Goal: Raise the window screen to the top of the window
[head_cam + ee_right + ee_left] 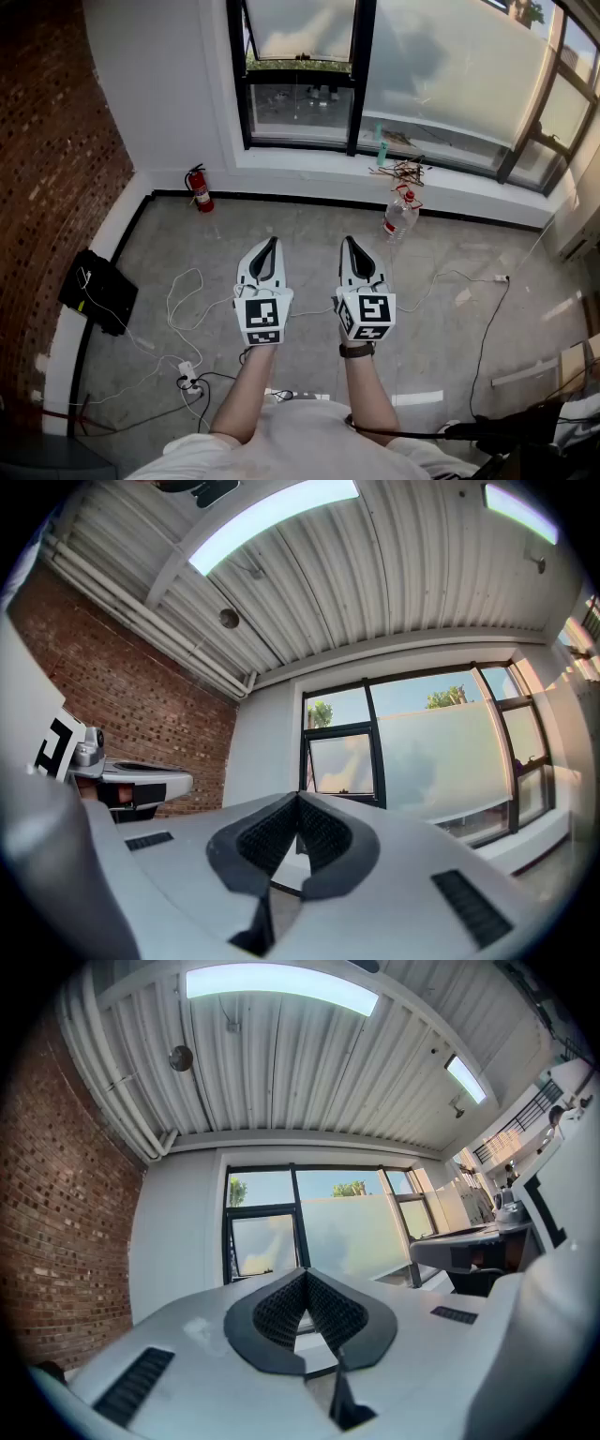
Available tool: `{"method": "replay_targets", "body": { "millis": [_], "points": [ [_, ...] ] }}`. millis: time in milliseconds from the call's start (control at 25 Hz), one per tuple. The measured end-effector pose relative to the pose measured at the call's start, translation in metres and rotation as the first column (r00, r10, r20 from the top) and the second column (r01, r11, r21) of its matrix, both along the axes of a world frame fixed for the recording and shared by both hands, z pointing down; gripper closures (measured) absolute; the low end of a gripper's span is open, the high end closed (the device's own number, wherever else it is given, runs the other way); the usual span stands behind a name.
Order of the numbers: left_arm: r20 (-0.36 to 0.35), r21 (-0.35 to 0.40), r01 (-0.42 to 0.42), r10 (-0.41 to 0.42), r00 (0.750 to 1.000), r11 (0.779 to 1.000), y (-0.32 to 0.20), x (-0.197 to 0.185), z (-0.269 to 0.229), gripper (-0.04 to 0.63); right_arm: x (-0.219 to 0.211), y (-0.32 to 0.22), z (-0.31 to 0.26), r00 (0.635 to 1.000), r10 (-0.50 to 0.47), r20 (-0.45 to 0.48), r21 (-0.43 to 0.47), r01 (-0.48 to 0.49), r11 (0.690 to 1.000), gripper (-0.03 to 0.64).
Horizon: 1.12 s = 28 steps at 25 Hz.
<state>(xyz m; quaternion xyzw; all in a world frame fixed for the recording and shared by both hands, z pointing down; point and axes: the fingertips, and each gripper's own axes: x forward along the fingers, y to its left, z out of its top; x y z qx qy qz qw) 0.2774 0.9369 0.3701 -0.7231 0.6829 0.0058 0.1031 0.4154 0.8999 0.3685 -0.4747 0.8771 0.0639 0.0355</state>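
Both grippers (271, 242) (349, 241) hover, jaws together, far from window (300, 111).

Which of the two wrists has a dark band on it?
The right wrist, behind the right claw: a dark band circles it, right behind the marker cube. The left wrist, behind the left claw, is bare.

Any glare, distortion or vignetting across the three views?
Head view: sharp, even daylight, window bright but readable. Left gripper view: strong fisheye bend, black corners, ceiling light blown out. Right gripper view: same fisheye and dark corners, ceiling light also clipped.
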Motion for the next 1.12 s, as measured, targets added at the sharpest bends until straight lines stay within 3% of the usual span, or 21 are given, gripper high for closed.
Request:
{"method": "replay_targets", "body": {
  "millis": [240, 480, 680, 920, 1120],
  "points": [
    [-0.008, 0.004, -0.005, 0.005, 1.0, 1.0, -0.001, 0.036, 0.007, 0.595, 0.029, 0.002, 0.003, 1.0, -0.018, -0.009, 0.012, 0.018, 1.0, 0.615],
    [0.011, -0.039, -0.025, 0.026, 1.0, 0.999, 0.006, 0.066, 0.026, 0.595, 0.053, -0.002, 0.023, 0.999, -0.017, 0.037, -0.033, 0.018, 0.999, 0.615],
    [-0.022, -0.052, -0.017, 0.016, 1.0, 0.998, -0.005, 0.062, 0.038, 0.595, 0.044, -0.003, 0.035, 0.999, -0.032, 0.006, -0.01, 0.032, 0.999, 0.615],
    [-0.041, -0.032, -0.083, 0.081, 0.996, 0.996, -0.031, 0.072, 0.044, 0.595, 0.04, -0.028, 0.044, 0.999, -0.036, 0.019, -0.03, 0.037, 0.999, 0.615],
    [-0.076, -0.001, -0.09, 0.089, 0.993, 0.996, -0.053, 0.027, 0.037, 0.595, -0.008, -0.048, 0.043, 0.997, -0.082, -0.005, -0.041, 0.082, 0.996, 0.615]
  ]
}}
